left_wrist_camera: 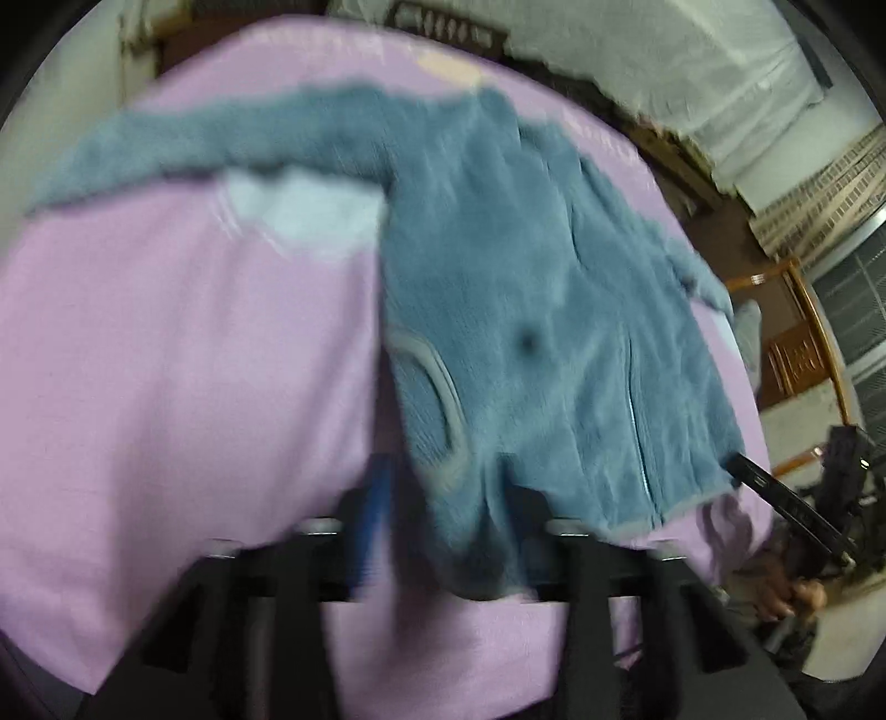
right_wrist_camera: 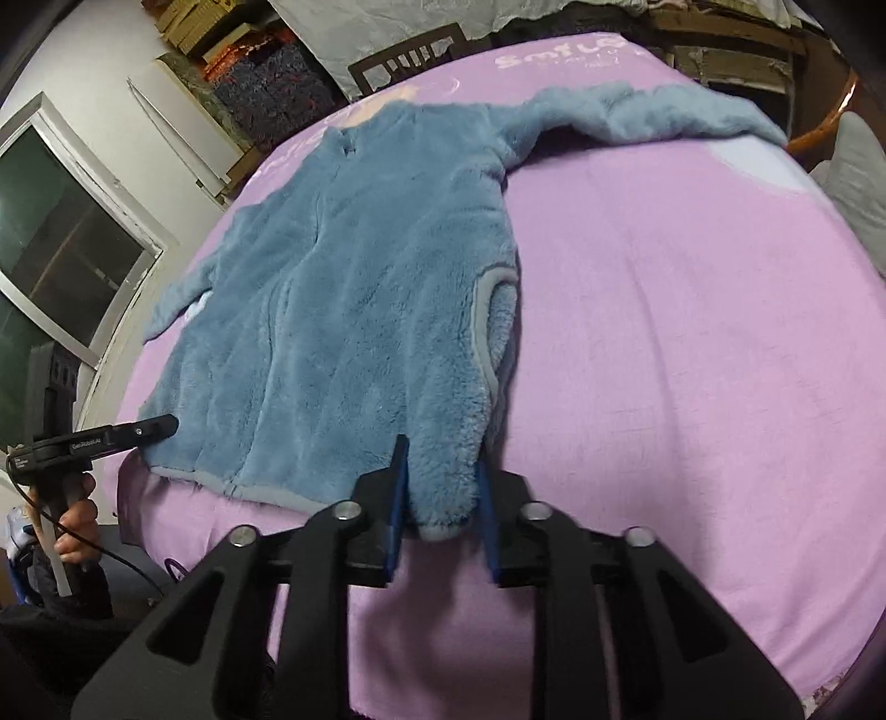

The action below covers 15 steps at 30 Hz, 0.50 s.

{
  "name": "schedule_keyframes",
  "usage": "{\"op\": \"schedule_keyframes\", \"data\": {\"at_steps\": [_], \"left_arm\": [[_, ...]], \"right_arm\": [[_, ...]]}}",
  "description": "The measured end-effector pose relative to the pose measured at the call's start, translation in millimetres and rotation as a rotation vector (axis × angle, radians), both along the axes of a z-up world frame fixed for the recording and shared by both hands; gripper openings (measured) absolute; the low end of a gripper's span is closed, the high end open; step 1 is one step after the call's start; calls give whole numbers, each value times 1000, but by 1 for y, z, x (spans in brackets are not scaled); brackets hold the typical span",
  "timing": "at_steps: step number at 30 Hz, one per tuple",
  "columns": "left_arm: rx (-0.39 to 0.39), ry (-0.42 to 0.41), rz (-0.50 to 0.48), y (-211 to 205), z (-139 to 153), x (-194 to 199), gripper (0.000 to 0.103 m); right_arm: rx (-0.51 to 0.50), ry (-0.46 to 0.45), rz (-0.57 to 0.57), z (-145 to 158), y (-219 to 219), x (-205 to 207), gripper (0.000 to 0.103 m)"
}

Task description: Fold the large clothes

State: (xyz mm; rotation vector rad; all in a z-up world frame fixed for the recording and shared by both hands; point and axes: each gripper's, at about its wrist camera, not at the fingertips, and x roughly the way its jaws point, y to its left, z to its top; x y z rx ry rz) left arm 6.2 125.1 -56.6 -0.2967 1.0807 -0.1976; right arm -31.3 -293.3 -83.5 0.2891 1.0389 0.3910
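while the right tongs sit at the near hem of the jacket, their blue pads are clamped on a fold of fleece just below the right pocket. over to the left tongs: the picture is blurred, but the jaws stand apart, with the near hem lying loose between them and the left pad bare over the sheet. from the right wrist view they show at the jacket's near left corner, with a hand on the grip. the jacket itself lies flat and front up on the purple sheet, one sleeve stretched far right. beyond that, there is a window on the left and a chair back at the far side.
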Motion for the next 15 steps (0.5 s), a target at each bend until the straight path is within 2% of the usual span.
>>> {"op": "schedule_keyframes", "data": {"at_steps": [1, 2, 5, 7, 9, 11, 14, 15], "left_arm": [[24, -25, 22, 3, 6, 0, 72], [56, -51, 46, 5, 15, 3, 72], [45, -69, 24, 1, 25, 28, 72], [46, -75, -7, -8, 27, 53, 71], [47, -79, -54, -27, 24, 84, 71], [67, -76, -86, -39, 15, 103, 71], [91, -14, -88, -47, -14, 131, 71], [109, -18, -80, -47, -22, 137, 71]], "right_arm": [[-11, -24, 0, 7, -3, -1, 42], [-19, -44, -4, 14, -6, 0, 47], [-16, -88, -38, 31, -14, 9, 47], [17, -112, -43, 39, -15, 31, 36], [37, -115, -37, 42, -1, 58, 30], [88, -86, 3, 38, 12, 91, 28], [54, -31, 28, 19, 32, 128, 29], [50, 7, 27, 7, 33, 140, 29]]}}
